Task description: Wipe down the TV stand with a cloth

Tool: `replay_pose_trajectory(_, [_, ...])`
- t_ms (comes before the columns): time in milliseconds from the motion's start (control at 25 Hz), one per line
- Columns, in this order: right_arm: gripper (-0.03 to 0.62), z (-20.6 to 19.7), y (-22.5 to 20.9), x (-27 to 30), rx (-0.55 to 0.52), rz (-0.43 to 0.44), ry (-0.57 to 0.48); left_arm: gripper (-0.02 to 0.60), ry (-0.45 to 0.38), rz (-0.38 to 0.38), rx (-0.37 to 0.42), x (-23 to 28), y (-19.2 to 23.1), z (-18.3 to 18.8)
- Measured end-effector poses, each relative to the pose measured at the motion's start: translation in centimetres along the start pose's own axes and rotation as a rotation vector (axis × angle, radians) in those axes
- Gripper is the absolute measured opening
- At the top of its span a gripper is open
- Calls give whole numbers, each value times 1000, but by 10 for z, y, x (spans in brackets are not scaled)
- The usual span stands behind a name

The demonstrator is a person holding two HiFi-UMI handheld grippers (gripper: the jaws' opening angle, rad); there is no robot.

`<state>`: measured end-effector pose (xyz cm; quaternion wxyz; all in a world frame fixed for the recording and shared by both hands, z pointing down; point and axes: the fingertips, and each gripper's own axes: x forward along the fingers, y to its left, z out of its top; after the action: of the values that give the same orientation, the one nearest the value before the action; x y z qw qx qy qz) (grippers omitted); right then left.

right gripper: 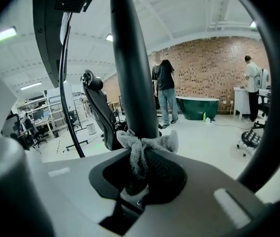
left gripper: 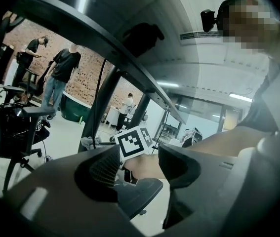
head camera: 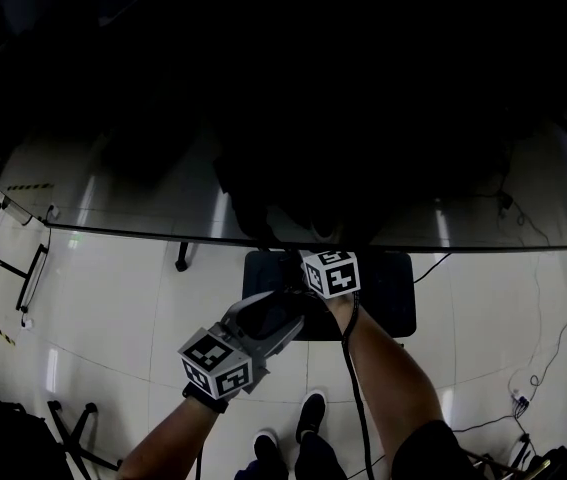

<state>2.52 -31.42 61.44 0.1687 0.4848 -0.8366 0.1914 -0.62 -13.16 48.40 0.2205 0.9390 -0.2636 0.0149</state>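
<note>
The grey cloth (right gripper: pixel 144 149) is bunched and clamped between the right tongs (right gripper: pixel 142 171), which are closed tight on it; a loose tuft sticks out past their tips. Right ahead of those tips rises the dark post (right gripper: pixel 132 73) of the TV stand (head camera: pixel 388 298), and the cloth sits against its lower part. Above the right tongs hangs the dark screen (right gripper: pixel 56 23). In the head view these tongs sit over the near edge of the stand's flat dark base.

The left tongs (left gripper: pixel 142 169) stand apart with nothing gripped. Through the gap between them show the marker cube (left gripper: pixel 135 142) of the right tongs, the person's forearm (left gripper: pixel 214 144) and a corner of the base. The post slants up to the left of them.

Beneath both tongs lies a pale glossy floor (head camera: pixel 113 298). Beyond the right tongs, left of the post, is a black office chair (right gripper: pixel 100 112); further off, people (right gripper: pixel 165 90) stand by a green tub (right gripper: pixel 196 107) and a brick wall (right gripper: pixel 214 68).
</note>
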Motion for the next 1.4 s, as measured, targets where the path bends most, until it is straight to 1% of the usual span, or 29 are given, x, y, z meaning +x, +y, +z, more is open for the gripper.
replay_pose_trajectory(200, [51,-22,-5,12,46,61,63,265,15,6,3,5,4,-8])
replay_pose_trajectory(320, [51,-23,-6,12,19,58,74,265,26,10,5,6,5,-11])
replay_pose_trajectory(440, [51,-15,-5,-3,-24,24,37,265,31,5,13,5,3,-9])
replay_pose_trajectory(560, [51,-6,-9,-36,-18,1,-31,265,28,-4,26,10,-4,-2])
replay_pose_trajectory(640, [51,-6,-20,-62,-15,-32,-59,265,24,-11,31,13,-8,3])
replay_pose_trajectory(760, [51,-1,-49,-104,-1,-101,-96,265,22,-27,38,17,-14,8])
replay_pose_trajectory(880, [51,7,-88,-146,14,-180,-124,265,22,-45,43,24,-25,9])
replay_pose_trajectory(1000, [51,23,-116,-181,22,-239,-171,265,30,-63,40,29,-36,7])
replay_pose_trajectory(1080, [51,35,-127,-190,27,-262,-198,265,33,-71,40,30,-40,5])
replay_pose_trajectory(1200, [51,45,-137,-189,21,-282,-213,265,28,-69,35,33,-40,2])
replay_pose_trajectory(1400, [51,41,-150,-164,31,-319,-183,265,33,-62,28,36,-35,1])
